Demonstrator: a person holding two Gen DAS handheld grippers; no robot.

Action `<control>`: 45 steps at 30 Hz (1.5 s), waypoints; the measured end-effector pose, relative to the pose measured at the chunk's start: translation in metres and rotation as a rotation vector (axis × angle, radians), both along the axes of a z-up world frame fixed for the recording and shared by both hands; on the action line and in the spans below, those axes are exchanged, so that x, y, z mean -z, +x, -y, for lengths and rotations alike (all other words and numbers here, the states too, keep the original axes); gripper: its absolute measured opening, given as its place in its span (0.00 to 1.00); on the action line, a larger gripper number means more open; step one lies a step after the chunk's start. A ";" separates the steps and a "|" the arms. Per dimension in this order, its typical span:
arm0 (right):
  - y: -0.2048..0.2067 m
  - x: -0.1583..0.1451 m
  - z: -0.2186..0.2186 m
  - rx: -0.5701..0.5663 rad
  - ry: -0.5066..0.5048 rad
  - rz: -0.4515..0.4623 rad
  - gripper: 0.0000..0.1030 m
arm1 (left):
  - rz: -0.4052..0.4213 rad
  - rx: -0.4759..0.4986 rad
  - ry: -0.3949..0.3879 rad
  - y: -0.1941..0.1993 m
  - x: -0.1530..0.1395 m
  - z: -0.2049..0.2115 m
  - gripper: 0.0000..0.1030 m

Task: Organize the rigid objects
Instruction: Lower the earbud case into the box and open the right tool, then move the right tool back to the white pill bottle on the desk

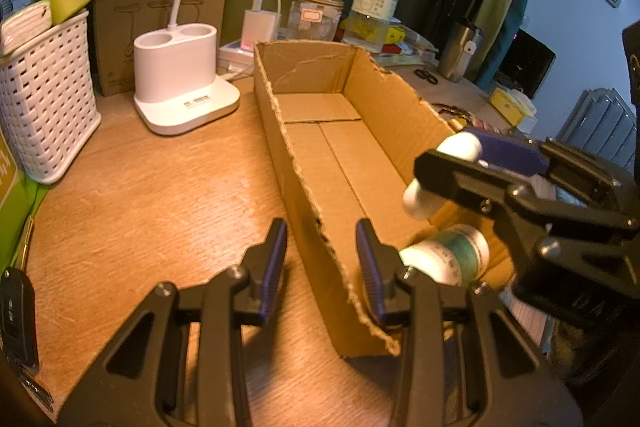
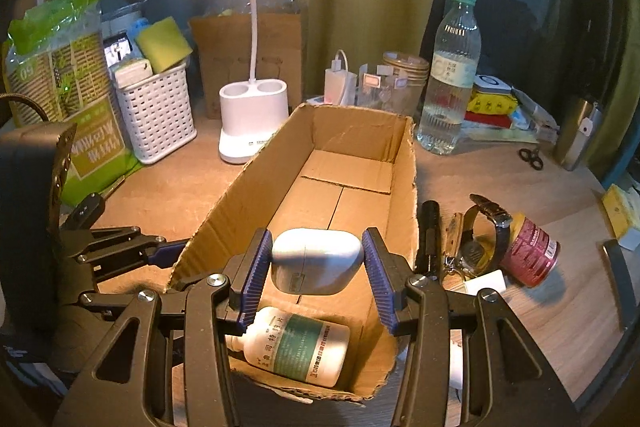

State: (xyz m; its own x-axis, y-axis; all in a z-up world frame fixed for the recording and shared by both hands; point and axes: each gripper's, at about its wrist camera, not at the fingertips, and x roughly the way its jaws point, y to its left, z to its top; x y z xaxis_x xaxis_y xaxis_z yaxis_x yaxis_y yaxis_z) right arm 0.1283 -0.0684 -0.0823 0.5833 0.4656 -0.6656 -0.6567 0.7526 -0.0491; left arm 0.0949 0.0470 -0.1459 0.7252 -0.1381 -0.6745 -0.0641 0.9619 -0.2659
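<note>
My right hand-held gripper (image 2: 317, 269) clamps a white case (image 2: 316, 261) above the cardboard box (image 2: 404, 195); my left hand-held gripper (image 1: 322, 269), jaws drawn together, straddles the box's wall; a medicine bottle (image 2: 296, 345) lies inside.

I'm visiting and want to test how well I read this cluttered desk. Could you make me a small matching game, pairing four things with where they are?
Things:
1. white earbud case
2. white medicine bottle
3. red can
4. water bottle

Places:
A. lying on its side on the desk, right of the cardboard box
B. standing upright behind the box's far right corner
C. between the fingers of the right gripper, above the box
D. lying on the box floor at its near end

Pairs: 1-C, 2-D, 3-A, 4-B
</note>
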 end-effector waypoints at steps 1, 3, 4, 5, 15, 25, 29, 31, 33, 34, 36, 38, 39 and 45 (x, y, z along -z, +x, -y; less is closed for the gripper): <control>0.000 0.001 0.000 -0.001 -0.004 -0.003 0.48 | 0.000 0.000 0.000 0.000 0.000 0.000 0.36; 0.001 0.003 -0.001 -0.001 -0.014 -0.007 0.48 | 0.000 0.000 0.000 0.000 0.000 0.000 0.36; 0.001 0.004 -0.002 -0.003 -0.019 -0.011 0.48 | 0.000 0.000 0.000 0.000 0.000 0.000 0.36; 0.001 0.006 -0.003 -0.006 -0.024 -0.014 0.48 | 0.000 0.000 0.000 0.000 0.000 0.000 0.36; 0.004 0.008 -0.003 -0.001 -0.025 -0.029 0.48 | 0.000 0.000 0.000 0.000 0.000 0.000 0.36; 0.003 0.004 0.000 -0.002 -0.005 -0.022 0.59 | 0.000 -0.001 0.001 0.001 0.000 -0.002 0.37; 0.005 0.000 0.005 0.018 0.007 -0.015 0.59 | -0.001 0.000 -0.001 0.001 0.000 -0.002 0.37; 0.006 -0.003 0.009 0.028 0.015 -0.009 0.59 | 0.000 0.000 0.000 0.001 0.000 -0.002 0.37; 0.006 -0.005 0.014 0.039 0.024 -0.003 0.59 | -0.001 0.000 0.000 0.001 0.000 -0.002 0.37; 0.007 -0.007 0.016 0.044 0.027 0.000 0.59 | -0.001 0.000 0.001 0.001 0.000 -0.002 0.37; 0.007 -0.009 0.022 0.057 0.031 0.007 0.59 | -0.001 0.000 0.001 0.001 0.000 -0.001 0.37; 0.008 -0.011 0.027 0.068 0.036 0.011 0.60 | -0.001 0.000 0.000 0.001 0.000 -0.001 0.37; 0.009 -0.012 0.032 0.077 0.040 0.015 0.60 | -0.001 0.000 0.001 0.001 0.000 -0.002 0.37; 0.012 -0.018 0.053 0.127 0.053 0.036 0.60 | -0.001 0.000 0.001 0.001 0.000 -0.001 0.37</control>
State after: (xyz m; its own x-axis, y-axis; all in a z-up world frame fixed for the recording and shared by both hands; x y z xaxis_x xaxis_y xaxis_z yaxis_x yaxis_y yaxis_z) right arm 0.1402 -0.1219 -0.0644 0.6629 0.4205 -0.6194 -0.5547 0.8316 -0.0291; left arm 0.0954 0.0484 -0.1458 0.7248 -0.1378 -0.6751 -0.0642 0.9620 -0.2653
